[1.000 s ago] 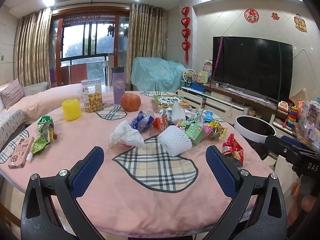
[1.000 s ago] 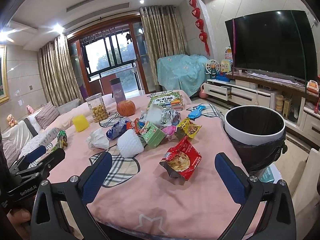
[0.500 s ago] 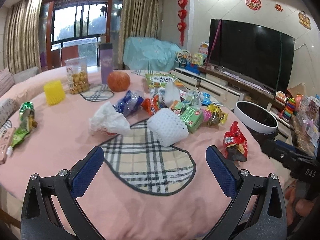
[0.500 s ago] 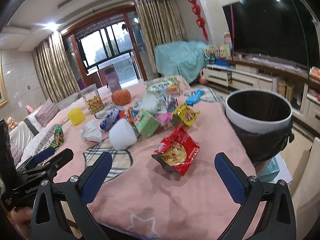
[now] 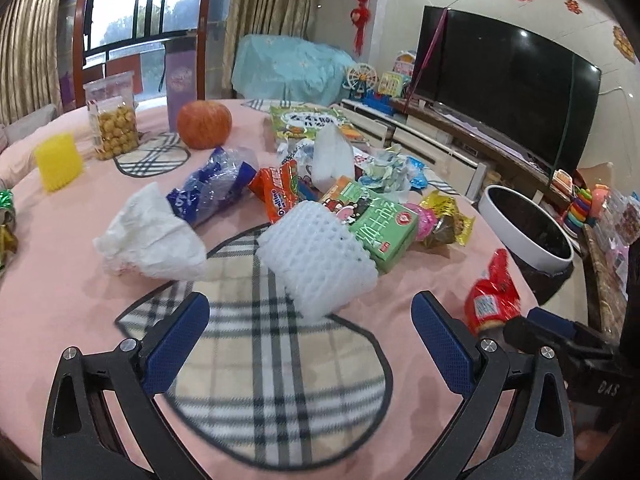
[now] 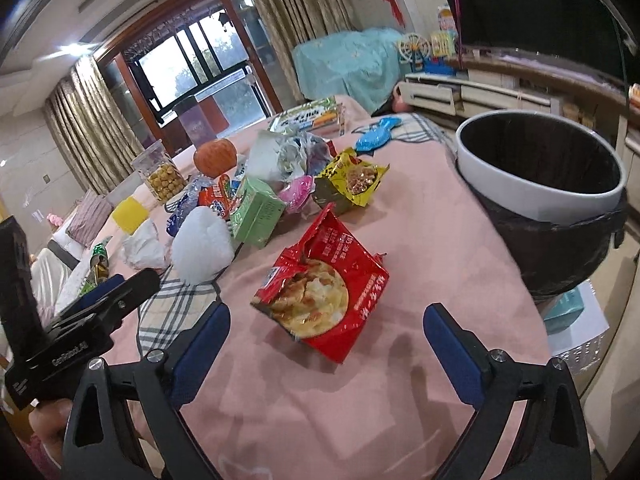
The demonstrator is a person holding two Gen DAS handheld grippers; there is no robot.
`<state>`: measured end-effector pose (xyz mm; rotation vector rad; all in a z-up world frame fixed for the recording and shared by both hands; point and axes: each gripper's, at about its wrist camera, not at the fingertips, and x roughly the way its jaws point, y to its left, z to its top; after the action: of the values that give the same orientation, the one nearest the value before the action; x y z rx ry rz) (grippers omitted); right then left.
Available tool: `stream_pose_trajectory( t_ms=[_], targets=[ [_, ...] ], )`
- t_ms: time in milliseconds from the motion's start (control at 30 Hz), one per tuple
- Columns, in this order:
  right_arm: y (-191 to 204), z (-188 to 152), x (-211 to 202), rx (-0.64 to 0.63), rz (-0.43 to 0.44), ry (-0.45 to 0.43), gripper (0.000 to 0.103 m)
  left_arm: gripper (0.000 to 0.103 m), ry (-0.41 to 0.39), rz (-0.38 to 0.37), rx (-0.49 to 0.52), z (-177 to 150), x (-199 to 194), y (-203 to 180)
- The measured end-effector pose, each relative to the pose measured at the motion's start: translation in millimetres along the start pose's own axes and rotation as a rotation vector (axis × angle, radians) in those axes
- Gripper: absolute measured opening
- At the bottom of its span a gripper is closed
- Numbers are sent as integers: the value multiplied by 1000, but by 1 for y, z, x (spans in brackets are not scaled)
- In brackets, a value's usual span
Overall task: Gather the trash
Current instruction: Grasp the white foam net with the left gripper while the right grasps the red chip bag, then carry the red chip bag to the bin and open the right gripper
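Trash lies in a heap on the pink tablecloth (image 5: 60, 312). A white foam fruit net (image 5: 316, 256) lies just ahead of my open, empty left gripper (image 5: 308, 334). A crumpled white tissue (image 5: 150, 236) lies to its left and a green carton (image 5: 380, 224) behind it. A torn red snack bag (image 6: 324, 292) lies just ahead of my open, empty right gripper (image 6: 326, 340); it also shows in the left wrist view (image 5: 492, 300). A white-rimmed bin with a black liner (image 6: 548, 200) stands off the table's right edge.
A blue wrapper (image 5: 212, 188), an orange-red wrapper (image 5: 278, 192) and a yellow snack bag (image 6: 352, 178) lie in the heap. Farther back stand an orange fruit (image 5: 204, 124), a jar of snacks (image 5: 114, 120) and a yellow foam net (image 5: 58, 160). A TV (image 5: 504, 92) is at right.
Both grippers have moved forward and lower over the table. The foam net and the red bag have grown larger in their views. Both jaws stay open.
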<state>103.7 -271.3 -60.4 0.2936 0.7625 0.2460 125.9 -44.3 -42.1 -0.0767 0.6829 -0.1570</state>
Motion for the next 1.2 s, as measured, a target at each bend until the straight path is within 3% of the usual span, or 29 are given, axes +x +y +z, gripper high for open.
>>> stream_pose_trajectory(
  t_ms=[33, 133, 200, 300, 400, 667, 1200],
  targets=[
    [-1, 1, 3, 0, 0, 5, 97, 100, 6, 5, 2, 2, 4, -1],
    [-4, 5, 14, 3, 0, 33, 87, 83, 49, 1, 4, 6, 22, -3],
    [-7, 6, 21, 10, 13, 64, 68, 52, 88, -24, -4, 7, 33, -2],
    [-6, 4, 21, -2, 18, 72, 45, 26, 117, -68, -24, 4, 41, 1],
    [-7, 4, 15, -4, 42, 64, 37, 16, 105, -86, -25, 0, 34, 0],
    [-9, 5, 3, 2, 66, 53, 14, 11, 86, -124, -24, -7, 12, -8],
    [-34, 19, -33, 24, 45, -15, 13, 10, 58, -250, 84, 3, -5, -68]
  ],
)
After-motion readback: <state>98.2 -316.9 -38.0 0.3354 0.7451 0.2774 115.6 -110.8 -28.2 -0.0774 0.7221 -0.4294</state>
